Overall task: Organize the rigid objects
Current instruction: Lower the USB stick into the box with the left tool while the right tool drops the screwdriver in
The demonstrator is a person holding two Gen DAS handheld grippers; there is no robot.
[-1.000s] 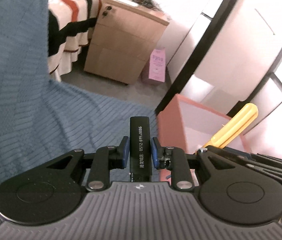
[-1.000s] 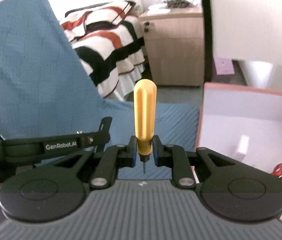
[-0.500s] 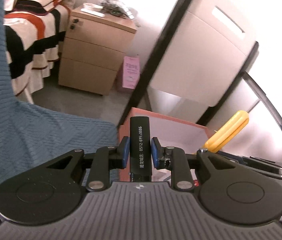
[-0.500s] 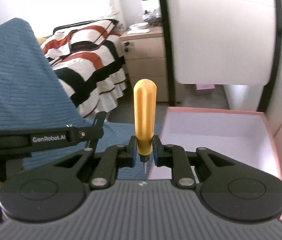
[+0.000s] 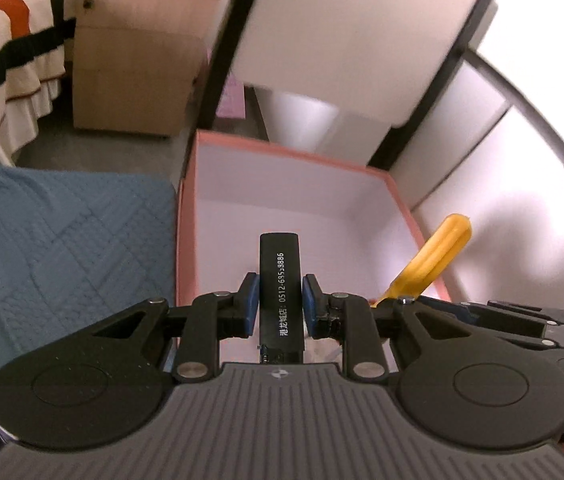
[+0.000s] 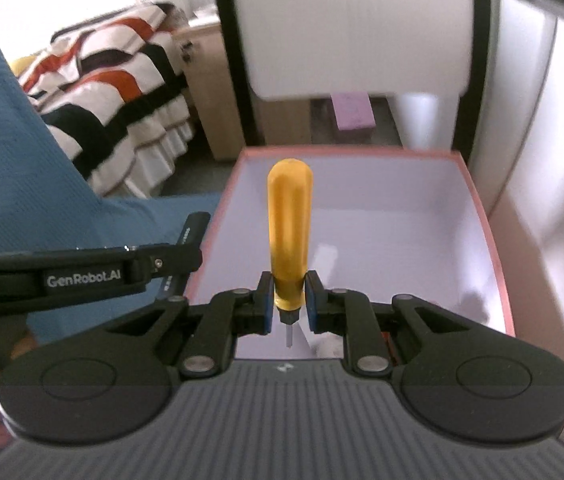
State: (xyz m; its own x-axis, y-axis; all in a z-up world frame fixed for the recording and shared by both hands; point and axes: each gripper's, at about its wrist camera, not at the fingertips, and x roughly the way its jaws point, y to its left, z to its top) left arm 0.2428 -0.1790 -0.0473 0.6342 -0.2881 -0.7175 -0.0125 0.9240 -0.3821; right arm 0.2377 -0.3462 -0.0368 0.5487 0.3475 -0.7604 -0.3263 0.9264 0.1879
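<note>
Blue-padded fingers of the left gripper clamp a flat, glossy black lighter printed with white digits, held above the pink-rimmed box with its smooth white interior. Right gripper pinches a rounded, translucent yellow screwdriver by its handle base, over the same box. Quilted blue cloth lies just beside the box.

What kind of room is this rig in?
Likely a bedroom: a bed with a striped cover, a wooden nightstand beside it, and a blue quilt under the pink box.
</note>
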